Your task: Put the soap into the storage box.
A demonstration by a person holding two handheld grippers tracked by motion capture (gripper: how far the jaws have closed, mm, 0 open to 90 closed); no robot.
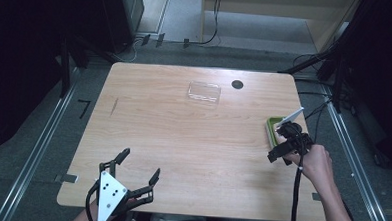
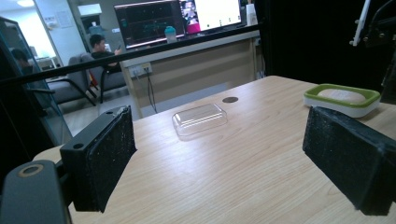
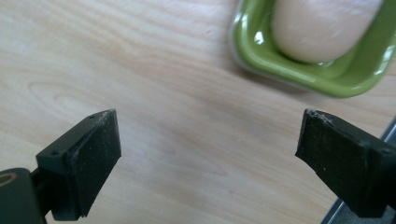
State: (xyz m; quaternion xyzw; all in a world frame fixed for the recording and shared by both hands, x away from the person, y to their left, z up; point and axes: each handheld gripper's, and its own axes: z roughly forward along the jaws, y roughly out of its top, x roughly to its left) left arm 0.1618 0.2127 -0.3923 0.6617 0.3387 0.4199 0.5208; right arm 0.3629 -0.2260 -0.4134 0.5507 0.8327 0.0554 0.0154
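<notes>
The surface [image 1: 192,140] is a pale wood-grain board with rounded corners and a matt finish. At its right edge stands a soap dish [image 1: 271,130], rectangular with rounded corners, a glossy green rim over a white base. In it lies a bar of soap [image 3: 322,28], pale cream, smooth and rounded. Toward the far side of the surface lies a clear plastic lid [image 1: 204,92], shallow and rectangular with rounded corners, well apart from the dish. Just to its right a small dark round disc [image 1: 237,84] is set in the board.

The right hand-held gripper [image 1: 278,155] sits over the right edge of the surface, just on the near side of the soap dish. In the right gripper view its two black jaws, faced with rough foam-like pads, stand wide apart over bare wood with nothing between them; the dish and soap lie beyond the jaw tips, toward the right-hand jaw, not touching either pad.

The left hand-held gripper [image 1: 136,170] is at the near left corner of the surface, well apart from the dish. Its jaws are likewise spread wide and hold nothing; in the left gripper view the lid lies ahead between them and the dish off to the right.
</notes>
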